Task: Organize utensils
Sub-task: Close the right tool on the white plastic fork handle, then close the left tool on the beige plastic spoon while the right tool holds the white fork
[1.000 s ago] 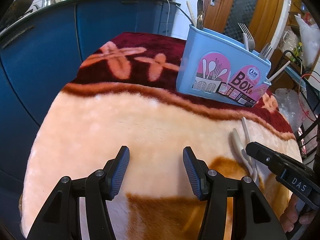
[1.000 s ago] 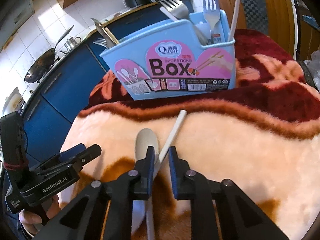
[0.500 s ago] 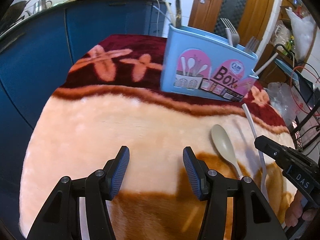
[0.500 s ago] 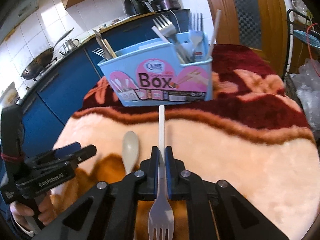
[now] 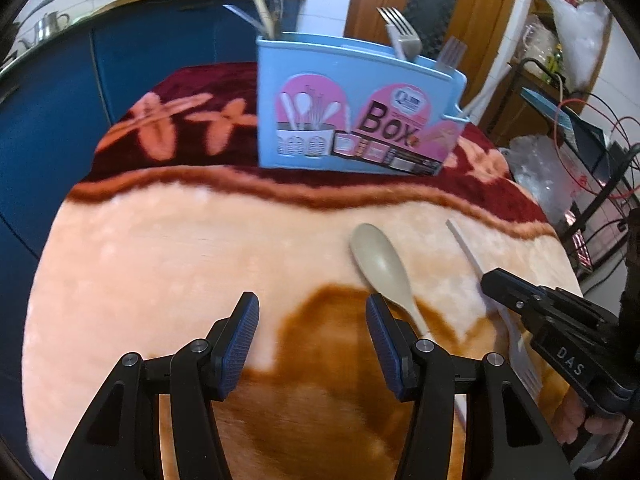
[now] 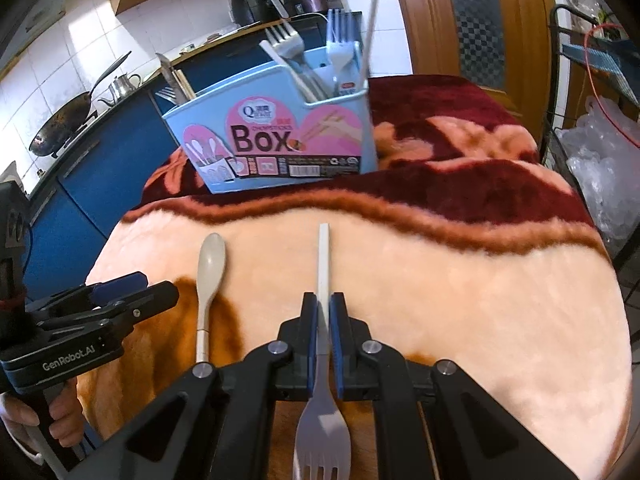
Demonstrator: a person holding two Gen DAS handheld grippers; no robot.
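The left gripper (image 5: 312, 336) hovers over the fleece blanket (image 5: 180, 264) with its jaws apart and nothing between them. Just to its right lies the beige spoon (image 6: 210, 272), bowl toward the blue utensil box (image 6: 276, 136); it looks light and stiff, probably plastic (smooth, so likely to slide), and its narrow handle seems the better place to pinch than the rounded bowl. Further right, the right gripper (image 6: 324, 312) is clamped on the white fork (image 6: 323, 360) at mid-handle, tines toward the camera, handle tip pointing at the box. The fork looks thin, light and rigid; gripped near its middle, it should not swing much.
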